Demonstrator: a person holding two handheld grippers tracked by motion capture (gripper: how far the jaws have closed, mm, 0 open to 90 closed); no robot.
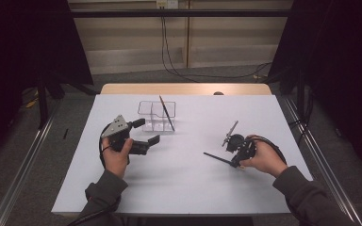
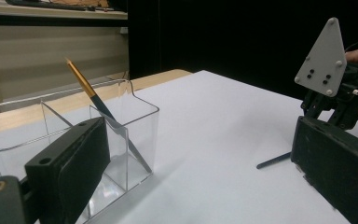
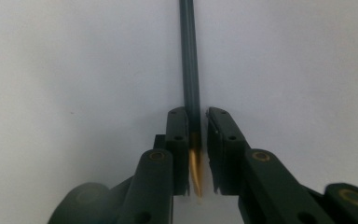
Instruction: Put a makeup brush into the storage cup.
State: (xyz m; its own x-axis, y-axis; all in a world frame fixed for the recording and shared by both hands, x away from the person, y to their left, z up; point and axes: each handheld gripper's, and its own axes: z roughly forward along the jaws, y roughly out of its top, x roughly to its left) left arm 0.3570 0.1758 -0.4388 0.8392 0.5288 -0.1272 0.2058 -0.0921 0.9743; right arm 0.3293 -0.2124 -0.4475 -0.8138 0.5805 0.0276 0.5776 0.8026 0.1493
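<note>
Two sleeved forearms come in at the near edge of the white table (image 1: 179,188), one hand on each tool. On the right of the clear organizer (image 1: 156,116), and nearer to the person, the right hand (image 1: 264,157) lies low on the table with the right gripper (image 1: 235,153) pointing toward the middle. Its jaws are pressed together on a dark pen (image 3: 190,79) — the right gripper view shows the gold tip between the two pads and the dark shaft running out over the table. Just in front of the organizer, on its near-left side, the left hand (image 1: 117,157) holds the left gripper (image 1: 143,134) level, aimed toward the organizer; its jaws stand wide apart with nothing between them.

Counted: two grippers, two pens, one organizer with several compartments. The second pen (image 2: 100,105) — gold end up — leans tilted inside the organizer, against a wall of its right compartment.
</note>
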